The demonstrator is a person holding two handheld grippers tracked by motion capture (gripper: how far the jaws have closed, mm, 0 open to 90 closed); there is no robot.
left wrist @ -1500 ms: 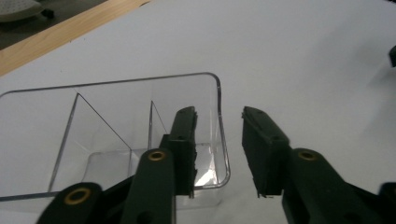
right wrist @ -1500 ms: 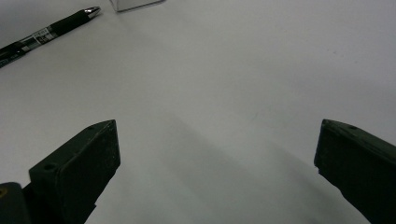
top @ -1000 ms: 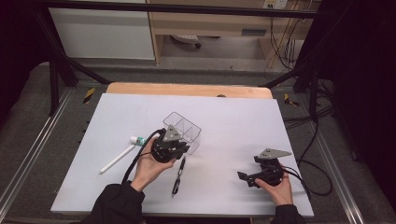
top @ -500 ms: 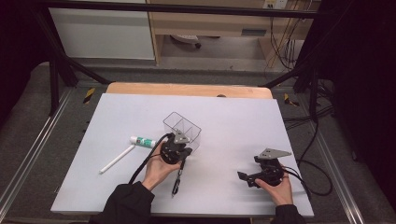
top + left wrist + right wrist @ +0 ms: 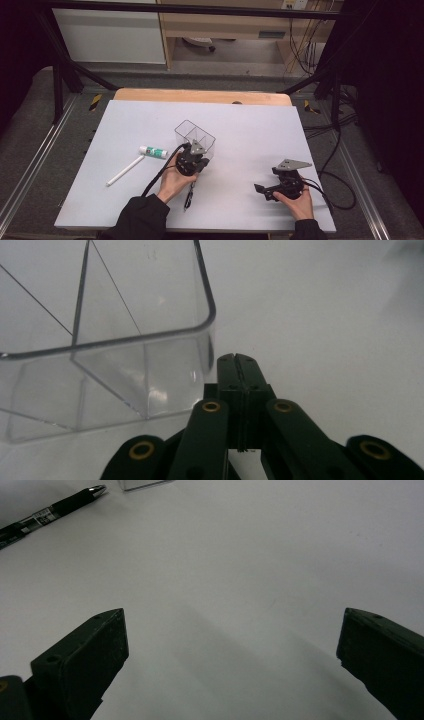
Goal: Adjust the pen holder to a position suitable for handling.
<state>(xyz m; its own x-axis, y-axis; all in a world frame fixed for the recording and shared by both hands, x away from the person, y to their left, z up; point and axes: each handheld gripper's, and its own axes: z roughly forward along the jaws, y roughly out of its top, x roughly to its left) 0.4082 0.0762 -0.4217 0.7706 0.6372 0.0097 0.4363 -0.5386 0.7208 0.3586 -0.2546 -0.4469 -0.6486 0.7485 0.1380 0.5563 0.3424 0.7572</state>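
pen [image 5: 189, 197] lies on the counter [image 5: 240, 130] nearest the person, just in front of the clear container [image 5: 195, 136], partly under the left hand [image 5: 175, 182]. right gripper [image 5: 266, 180] rests well to the container's right with its jaws wide apart and nothing between them; it hasn't moved.

change: over the last second the left gripper [image 5: 196, 152] slid from the container's left-front side toward its near corner and dropped lower. its jaws are now pressed fully together and empty, the tip [image 5: 236, 360] just beside the container's near rounded corner [image 5: 100, 340]; can't tell if it touches. that move uncovered the glue stick [image 5: 153, 151], which lies left of the container with the white stick [image 5: 125, 171] beside it.

container looks empty in the left gripper view, upright, same spot mid-counter. read: nothing packed yet; the closed gripper at the corner looks set for a nudge of the container, not a pick. pen, glue stick and white stick all lie outside it.
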